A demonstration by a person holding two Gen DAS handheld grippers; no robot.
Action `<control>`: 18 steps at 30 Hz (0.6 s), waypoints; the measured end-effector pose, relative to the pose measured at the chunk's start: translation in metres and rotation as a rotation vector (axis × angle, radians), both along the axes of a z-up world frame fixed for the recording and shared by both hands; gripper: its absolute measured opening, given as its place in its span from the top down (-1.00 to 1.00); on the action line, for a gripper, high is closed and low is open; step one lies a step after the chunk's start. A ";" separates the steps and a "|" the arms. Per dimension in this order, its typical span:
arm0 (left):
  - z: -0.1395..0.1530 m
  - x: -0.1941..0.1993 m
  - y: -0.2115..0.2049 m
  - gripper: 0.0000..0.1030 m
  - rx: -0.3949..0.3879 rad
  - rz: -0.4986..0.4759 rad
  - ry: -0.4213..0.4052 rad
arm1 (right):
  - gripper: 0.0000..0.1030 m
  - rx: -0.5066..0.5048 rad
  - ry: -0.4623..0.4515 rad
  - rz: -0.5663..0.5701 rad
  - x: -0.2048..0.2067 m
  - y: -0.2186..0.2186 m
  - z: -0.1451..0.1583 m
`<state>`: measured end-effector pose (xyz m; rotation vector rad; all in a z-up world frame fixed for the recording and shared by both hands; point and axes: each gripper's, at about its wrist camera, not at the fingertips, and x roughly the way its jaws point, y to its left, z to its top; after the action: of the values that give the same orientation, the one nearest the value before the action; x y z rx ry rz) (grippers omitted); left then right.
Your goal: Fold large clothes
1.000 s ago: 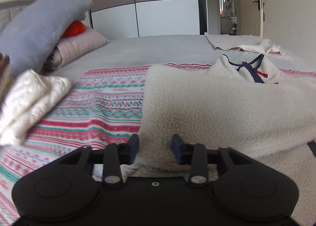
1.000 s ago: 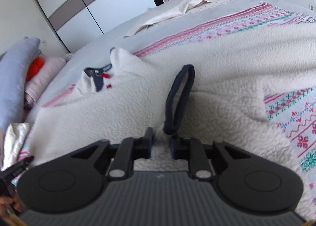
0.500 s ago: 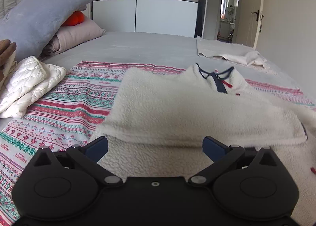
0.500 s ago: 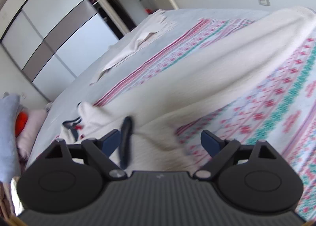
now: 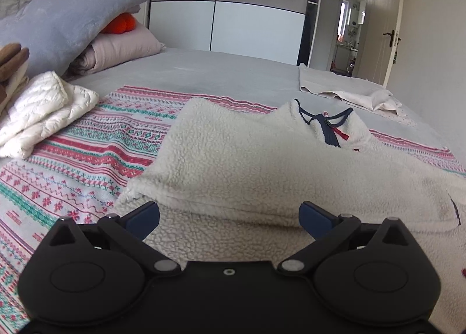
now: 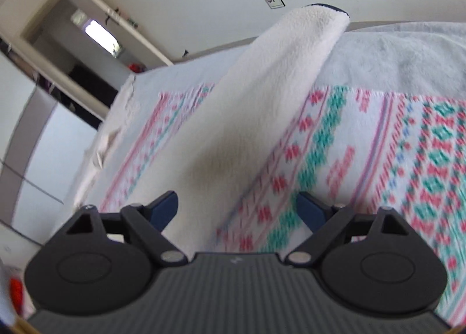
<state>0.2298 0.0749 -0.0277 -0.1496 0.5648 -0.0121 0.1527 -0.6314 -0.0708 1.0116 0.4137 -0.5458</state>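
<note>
Your left gripper (image 5: 229, 214) has its fingers spread wide and grips nothing; between them, at the bottom middle of the left wrist view, lies the folded edge of the cream fleece pullover (image 5: 247, 165). The pullover fills the centre and right of that frame, spread on the patterned blanket (image 5: 87, 153), with one sleeve folded across the body. Its navy-trimmed collar (image 5: 326, 121) sits right of centre, in the upper half of the frame.

Your right gripper (image 6: 236, 207) is also spread wide and empty. In its blurred view, the pullover's other sleeve (image 6: 256, 100) runs from just above the fingers towards the upper right, where its dark cuff (image 6: 335, 9) stands against the wall. The blanket (image 6: 393, 173) covers the right half of that frame.

At the left edge of the left wrist view a folded white quilted garment (image 5: 43, 112) rests on the blanket. Above it, in the upper left, a grey-blue pillow (image 5: 72, 16) leans over a pink pillow (image 5: 122, 48), with something orange (image 5: 119, 22) tucked between them. A beige cloth (image 5: 349, 92) lies on the grey bedsheet (image 5: 204, 71) at the right. No containers are in view.
</note>
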 end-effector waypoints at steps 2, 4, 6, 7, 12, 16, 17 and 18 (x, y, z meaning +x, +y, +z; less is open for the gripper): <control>-0.003 0.003 0.001 -1.00 -0.028 0.003 -0.001 | -0.44 0.011 -0.019 -0.016 0.009 -0.019 -0.004; -0.005 0.005 0.002 -1.00 -0.040 -0.002 -0.005 | -0.22 0.002 -0.012 -0.055 0.018 -0.031 -0.007; -0.006 0.007 0.001 -1.00 -0.033 -0.002 -0.012 | 0.09 0.012 -0.007 -0.081 0.024 -0.040 -0.009; -0.007 0.008 0.001 -1.00 -0.025 0.000 -0.012 | 0.32 0.025 -0.016 -0.092 0.025 -0.042 -0.010; -0.008 0.011 0.004 -1.00 -0.023 0.016 0.004 | 0.63 -0.120 -0.037 -0.051 0.028 -0.022 0.021; -0.005 0.009 0.009 -1.00 -0.042 0.026 0.010 | 0.66 -0.215 -0.114 -0.002 0.025 0.006 0.066; -0.004 0.008 0.010 -1.00 -0.038 0.032 0.006 | 0.66 -0.242 -0.133 0.022 0.024 0.013 0.082; -0.003 0.007 0.012 -1.00 -0.034 0.036 0.005 | 0.66 -0.271 -0.150 0.046 0.023 0.023 0.097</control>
<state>0.2370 0.0864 -0.0303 -0.1930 0.5671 0.0140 0.1759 -0.6082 0.0257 0.7739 0.2217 -0.4673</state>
